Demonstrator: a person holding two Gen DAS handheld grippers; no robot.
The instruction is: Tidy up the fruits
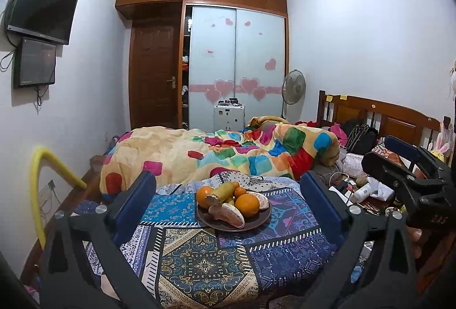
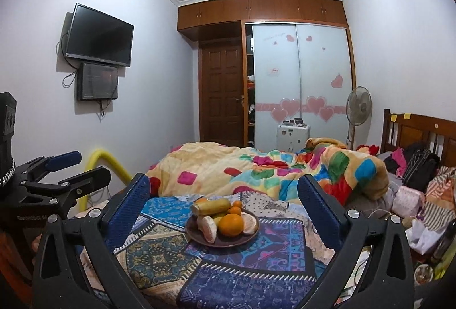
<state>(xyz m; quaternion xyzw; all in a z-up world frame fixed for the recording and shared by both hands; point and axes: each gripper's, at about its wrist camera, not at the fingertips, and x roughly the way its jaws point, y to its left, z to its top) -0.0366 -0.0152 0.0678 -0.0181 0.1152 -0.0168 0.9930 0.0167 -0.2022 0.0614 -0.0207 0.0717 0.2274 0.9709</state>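
Observation:
A dark brown plate (image 1: 256, 222) sits on a patterned blue cloth on the bed and holds whole oranges (image 1: 247, 205), peeled orange pieces (image 1: 232, 215) and a yellow-green banana (image 1: 225, 190). My left gripper (image 1: 228, 200) is open and empty, its blue fingers framing the plate from the near side. In the right wrist view the same plate (image 2: 250, 235), orange (image 2: 230, 224) and banana (image 2: 212, 207) lie ahead of my right gripper (image 2: 223, 203), which is open and empty. The right gripper also shows at the right of the left wrist view (image 1: 399, 158), and the left gripper at the left of the right wrist view (image 2: 74, 166).
A rumpled multicoloured blanket (image 1: 216, 152) lies beyond the plate. Clutter, cables and bags (image 1: 359, 189) fill the bed's right side by the wooden headboard (image 1: 384, 115). A yellow tube (image 1: 42, 180) curves at the left. Wardrobe, fan and wall screens stand farther off.

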